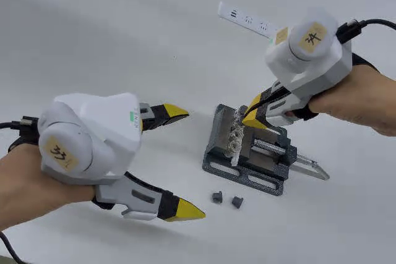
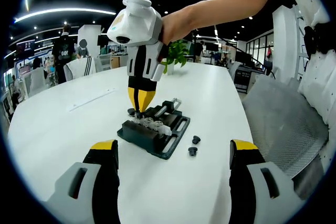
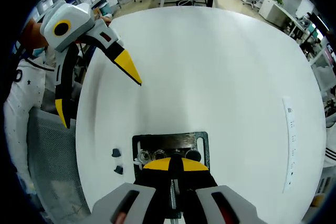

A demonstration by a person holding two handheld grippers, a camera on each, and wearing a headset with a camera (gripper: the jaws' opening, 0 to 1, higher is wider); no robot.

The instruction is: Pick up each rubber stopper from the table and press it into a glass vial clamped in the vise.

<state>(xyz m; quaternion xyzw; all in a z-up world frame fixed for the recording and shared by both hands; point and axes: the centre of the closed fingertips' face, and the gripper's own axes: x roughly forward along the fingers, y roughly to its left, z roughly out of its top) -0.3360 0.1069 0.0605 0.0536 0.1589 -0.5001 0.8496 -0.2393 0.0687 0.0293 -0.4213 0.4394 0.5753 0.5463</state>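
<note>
Right claw (image 1: 250, 119) pressed together over vise (image 1: 247, 174) vials (image 1: 235, 134), probably seating one; I hold left claw (image 1: 185, 162) spread lower-left for desk stoppers (image 1: 216, 197).

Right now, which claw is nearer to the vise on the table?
Right. The right claw hangs just over the vise, pointing down at the clamped vials. The left claw is off to the vise's side, open, above bare table.
</note>
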